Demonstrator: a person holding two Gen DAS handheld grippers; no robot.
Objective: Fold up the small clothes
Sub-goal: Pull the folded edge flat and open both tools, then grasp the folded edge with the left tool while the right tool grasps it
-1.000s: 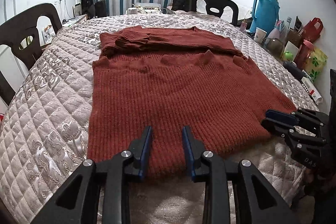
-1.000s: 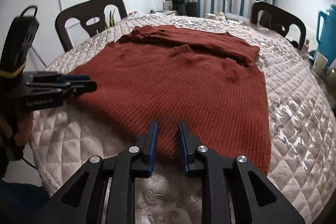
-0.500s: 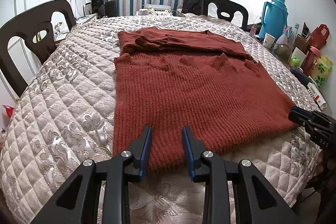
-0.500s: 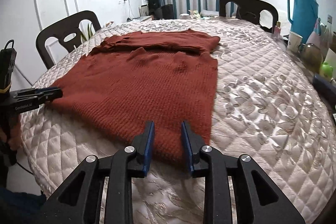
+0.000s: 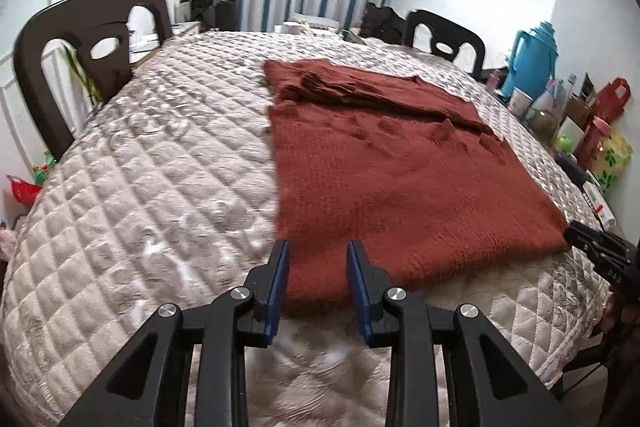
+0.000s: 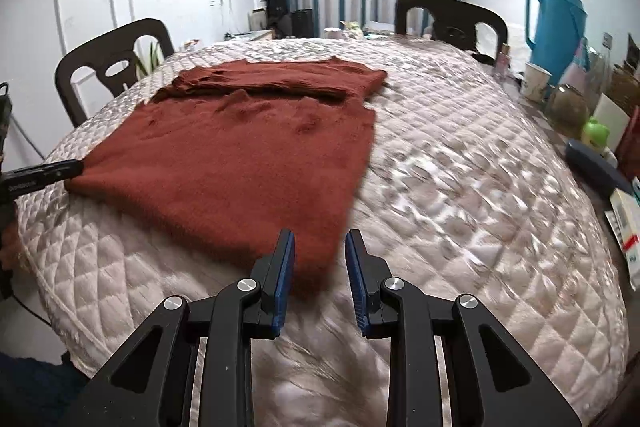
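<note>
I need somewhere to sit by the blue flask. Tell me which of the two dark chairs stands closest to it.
The dark chair at the table's far right side, next to the blue flask. The other chair stands along the left edge, beside the red sweater.

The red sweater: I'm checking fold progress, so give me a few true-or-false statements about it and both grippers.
1. The red sweater lies on a quilted table cover. True.
2. The left gripper is shut on a sleeve. False: its jaws are open at the sweater's near left corner.
3. The right gripper is open at the near right corner. True.
4. The sweater hangs over a chair. False: it lies flat, top part folded over.
</note>
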